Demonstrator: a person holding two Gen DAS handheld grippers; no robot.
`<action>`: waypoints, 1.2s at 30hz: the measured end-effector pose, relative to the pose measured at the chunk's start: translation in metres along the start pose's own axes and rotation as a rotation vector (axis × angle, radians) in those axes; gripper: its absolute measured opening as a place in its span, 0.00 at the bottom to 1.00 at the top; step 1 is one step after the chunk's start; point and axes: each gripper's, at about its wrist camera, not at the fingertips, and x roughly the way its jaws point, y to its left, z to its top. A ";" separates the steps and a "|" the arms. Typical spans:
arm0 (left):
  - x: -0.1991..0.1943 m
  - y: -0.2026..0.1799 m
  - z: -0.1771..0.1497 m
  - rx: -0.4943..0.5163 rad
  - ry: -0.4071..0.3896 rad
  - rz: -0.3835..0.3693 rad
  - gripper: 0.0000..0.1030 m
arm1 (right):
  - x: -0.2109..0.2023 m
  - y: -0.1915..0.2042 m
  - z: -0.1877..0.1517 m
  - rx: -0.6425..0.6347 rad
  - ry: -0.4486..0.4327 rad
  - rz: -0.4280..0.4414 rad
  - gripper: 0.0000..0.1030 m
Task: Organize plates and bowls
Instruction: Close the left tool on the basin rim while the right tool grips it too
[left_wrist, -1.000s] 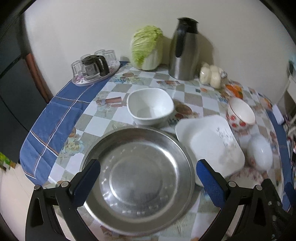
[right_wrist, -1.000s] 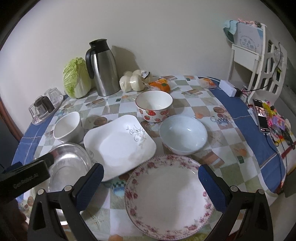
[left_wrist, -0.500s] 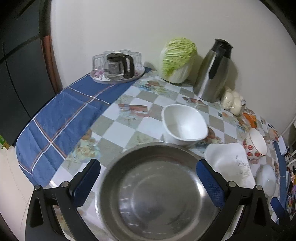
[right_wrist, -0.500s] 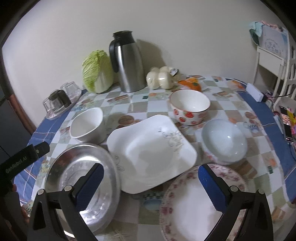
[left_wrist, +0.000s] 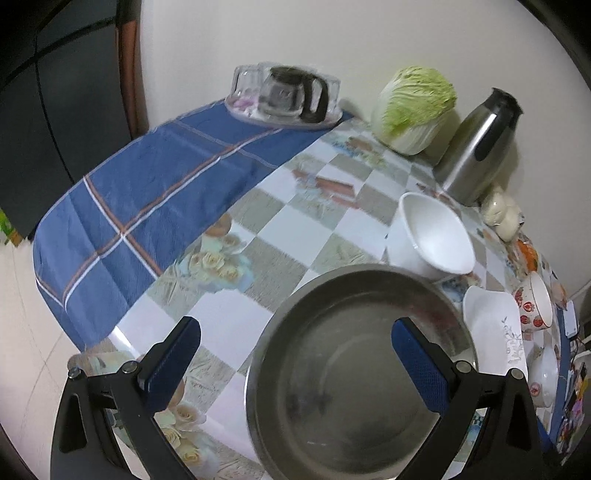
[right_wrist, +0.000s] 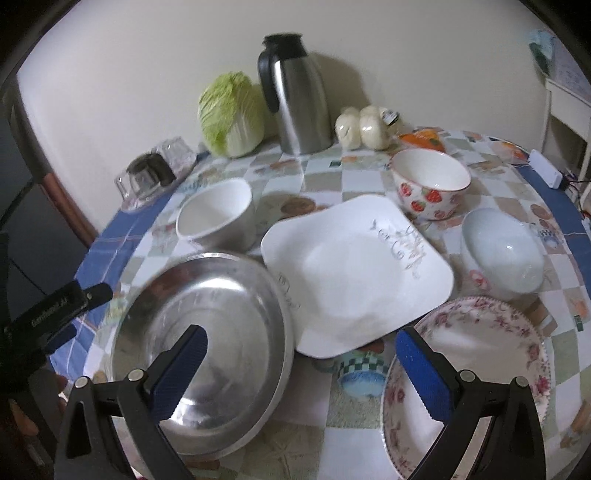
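Steel pan (left_wrist: 365, 373) sits on worktop (left_wrist: 258, 236) at near left edge, rim just beside square white plate (right_wrist: 354, 269). Left view has swung left over last second: pan now low right in frame, blue cloth (left_wrist: 147, 199) fills more. Left gripper (left_wrist: 295, 360) open, jaws wide, right one over pan, left one over bare worktop. Right gripper (right_wrist: 299, 363) open, shifted left, now between pan and floral plate (right_wrist: 476, 373). Nothing held; both seem to converge on pan, likely stacking base.

Three plates: a round steel plate (right_wrist: 207, 354), a square white plate (right_wrist: 354, 273), a round rose-rimmed plate (right_wrist: 476, 376). Three bowls: plain white bowl (right_wrist: 218, 218), strawberry-patterned bowl (right_wrist: 428, 188), pale blue bowl (right_wrist: 502, 254).
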 end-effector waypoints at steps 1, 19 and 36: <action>0.002 0.002 0.000 -0.004 0.008 0.002 1.00 | 0.002 0.002 -0.001 -0.003 0.020 -0.001 1.00; 0.036 0.007 -0.011 -0.004 0.141 0.021 0.65 | 0.029 0.001 -0.017 0.026 0.131 0.069 0.24; 0.061 0.010 -0.022 -0.007 0.217 0.059 0.36 | 0.041 -0.011 -0.019 0.104 0.172 0.131 0.09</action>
